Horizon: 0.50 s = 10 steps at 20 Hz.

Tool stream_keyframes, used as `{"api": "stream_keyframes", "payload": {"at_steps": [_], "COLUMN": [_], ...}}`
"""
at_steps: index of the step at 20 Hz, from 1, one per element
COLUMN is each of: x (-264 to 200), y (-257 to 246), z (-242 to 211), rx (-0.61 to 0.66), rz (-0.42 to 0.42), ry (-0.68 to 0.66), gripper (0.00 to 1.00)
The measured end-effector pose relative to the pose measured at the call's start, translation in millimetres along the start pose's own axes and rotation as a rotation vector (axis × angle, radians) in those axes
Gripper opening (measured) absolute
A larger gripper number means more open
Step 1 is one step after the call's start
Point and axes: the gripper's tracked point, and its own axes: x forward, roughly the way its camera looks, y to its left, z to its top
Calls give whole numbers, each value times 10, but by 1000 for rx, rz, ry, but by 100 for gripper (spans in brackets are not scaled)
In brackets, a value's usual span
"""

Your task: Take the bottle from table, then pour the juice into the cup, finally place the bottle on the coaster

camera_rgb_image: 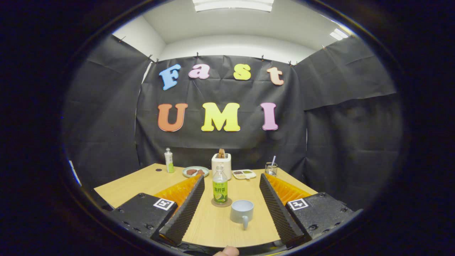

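A clear bottle (220,188) with a green label stands upright on a round brown coaster (221,203), just ahead of my fingers and a little left of the midline. A pale blue cup (242,211) with its handle toward me sits on the wooden table (213,224) right of the coaster, between the fingertips' lines. My gripper (231,197) is open wide, with nothing between its ridged black fingers (187,208).
At the table's far edge stand a small white and green bottle (169,160), a plate with food (195,171), a white toaster (221,161), a divided white dish (244,174) and a glass with a straw (271,168). A fingertip (227,251) shows below.
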Motion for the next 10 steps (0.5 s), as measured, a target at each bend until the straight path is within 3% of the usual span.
{"api": "stream_keyframes", "payload": {"at_steps": [10], "x": [-11], "y": [0], "z": [-118], "rx": [-1], "rz": [3], "ry": [23], "gripper": [100]}}
